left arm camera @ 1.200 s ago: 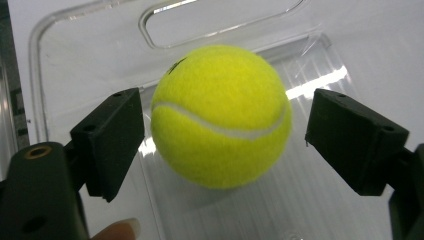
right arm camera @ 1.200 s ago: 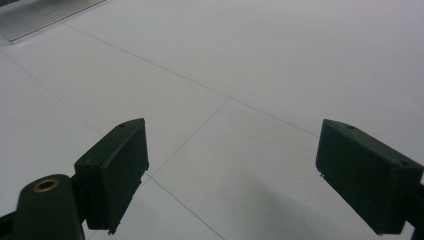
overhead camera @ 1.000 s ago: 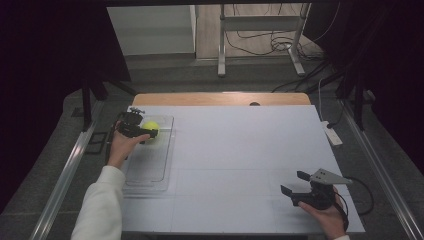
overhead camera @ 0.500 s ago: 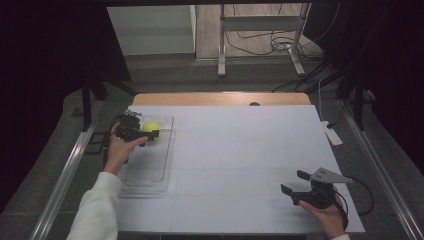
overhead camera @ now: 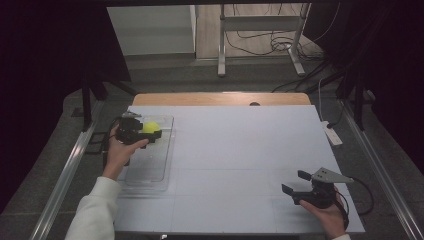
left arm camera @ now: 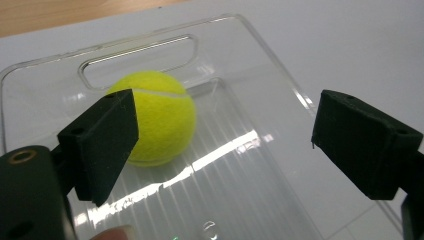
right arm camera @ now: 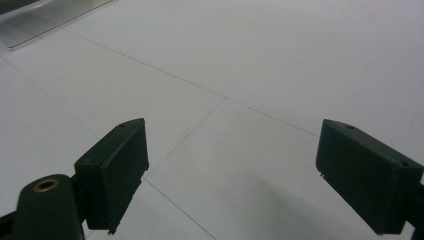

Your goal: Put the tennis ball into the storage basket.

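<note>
A yellow tennis ball [overhead camera: 150, 127] [left arm camera: 160, 117] lies at the far end of a clear plastic tray [overhead camera: 150, 170] [left arm camera: 280, 65], close to its handle slot. My left gripper [overhead camera: 153, 133] [left arm camera: 226, 122] hovers over the tray just short of the ball. It is open, and its jaws have just been opening. The ball sits beyond the left jaw, with no pad pressing on it. Near the table's front right corner, my right gripper [overhead camera: 295, 182] [right arm camera: 232, 145] is open above the bare white surface, holding nothing.
The tray stands at the left side of the white table [overhead camera: 240, 150]. A wooden strip [overhead camera: 220, 98] runs along the far edge. A small white device [overhead camera: 332, 134] lies at the right edge. A metal stand [overhead camera: 260, 30] and cables are on the floor beyond.
My left gripper has drawn back a little from the ball, which stays in the tray. The right gripper has not moved.
</note>
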`<state>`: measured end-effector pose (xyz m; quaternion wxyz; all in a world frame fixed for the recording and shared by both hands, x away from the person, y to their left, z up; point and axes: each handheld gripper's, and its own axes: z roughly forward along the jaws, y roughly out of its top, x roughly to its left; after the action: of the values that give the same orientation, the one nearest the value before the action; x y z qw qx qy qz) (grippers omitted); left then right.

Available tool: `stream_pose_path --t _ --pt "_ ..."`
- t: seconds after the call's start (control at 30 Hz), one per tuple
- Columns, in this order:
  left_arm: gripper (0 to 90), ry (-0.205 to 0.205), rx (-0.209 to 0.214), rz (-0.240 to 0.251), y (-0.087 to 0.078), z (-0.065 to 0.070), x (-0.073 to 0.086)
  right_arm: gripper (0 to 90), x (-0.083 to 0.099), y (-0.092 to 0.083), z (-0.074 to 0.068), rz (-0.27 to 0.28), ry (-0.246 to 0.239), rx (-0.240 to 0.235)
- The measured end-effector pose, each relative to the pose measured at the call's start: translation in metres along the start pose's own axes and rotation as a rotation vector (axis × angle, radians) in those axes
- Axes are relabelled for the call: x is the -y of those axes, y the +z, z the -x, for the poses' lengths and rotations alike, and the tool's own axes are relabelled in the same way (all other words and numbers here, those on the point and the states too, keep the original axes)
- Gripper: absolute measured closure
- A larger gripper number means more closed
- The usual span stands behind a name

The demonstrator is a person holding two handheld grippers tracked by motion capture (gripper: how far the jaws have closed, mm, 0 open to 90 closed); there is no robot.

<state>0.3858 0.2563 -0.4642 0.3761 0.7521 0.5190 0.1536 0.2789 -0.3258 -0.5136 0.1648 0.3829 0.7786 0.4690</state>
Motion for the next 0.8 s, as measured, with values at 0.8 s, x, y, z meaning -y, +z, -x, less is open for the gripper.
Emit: stream_pose_path --t 0.8 --pt "12.3 0.062 0.095 0.107 -0.044 0.043 0.038 13.5 0.000 -0.002 -0.003 -0.007 -0.013 0.014"
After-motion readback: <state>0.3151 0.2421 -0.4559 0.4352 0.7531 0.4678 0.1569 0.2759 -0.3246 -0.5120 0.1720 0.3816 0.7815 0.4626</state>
